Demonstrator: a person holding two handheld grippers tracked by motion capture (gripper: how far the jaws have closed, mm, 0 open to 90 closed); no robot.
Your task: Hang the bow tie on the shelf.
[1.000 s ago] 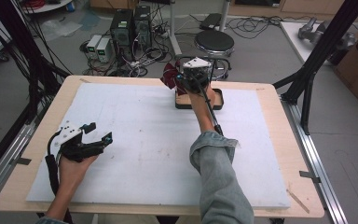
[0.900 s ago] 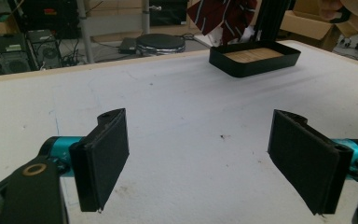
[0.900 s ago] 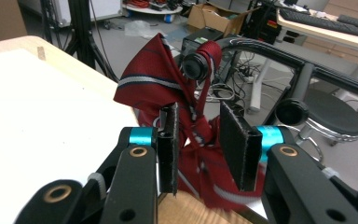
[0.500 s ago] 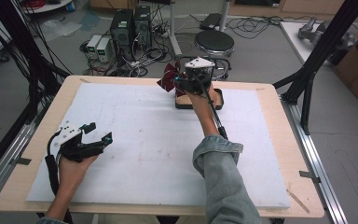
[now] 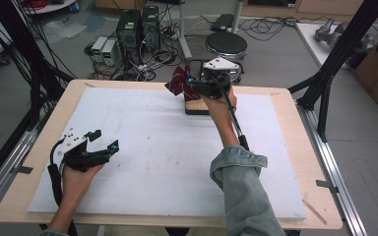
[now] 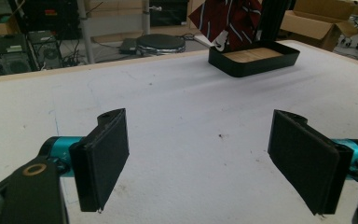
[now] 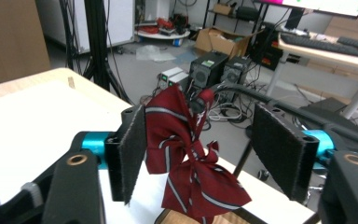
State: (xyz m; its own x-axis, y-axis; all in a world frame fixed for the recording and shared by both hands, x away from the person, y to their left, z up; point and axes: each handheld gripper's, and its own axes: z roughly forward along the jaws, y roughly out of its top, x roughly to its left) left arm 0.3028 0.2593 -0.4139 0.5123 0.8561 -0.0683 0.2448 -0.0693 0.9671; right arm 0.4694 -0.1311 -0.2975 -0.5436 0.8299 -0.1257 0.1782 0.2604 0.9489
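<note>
The work in hand is putting the bow tie (image 7: 186, 154) into the black tray (image 5: 197, 109) at the far edge of the white mat (image 5: 152, 147). The right gripper (image 5: 197, 86) hovers over the tray's far side, and its jaws have just been opening: in the right gripper view they stand well apart. The dark red striped bow tie hangs between them, its cloth lying against the left pad (image 7: 131, 154) and clear of the other pad, so the grip looks released rather than clenched. Whether the tie clings to that pad or hangs from something else cannot be told.

In the left gripper view the bow tie (image 6: 230, 21) shows above the tray's far rim, its lower end dipping toward the wooden floor of the tray (image 6: 254, 58). It seems not fully settled: much of it stands up above the rim and leans outward from the tray, toward the floor beyond the table.

The left gripper (image 5: 101, 142) rests near the mat's near left corner, well apart from the tray, jaws wide and empty.

By my reading the carrying is done and the release is under way. What is left is for the tie to drop flat inside the tray and for the right gripper to draw clear.
</note>
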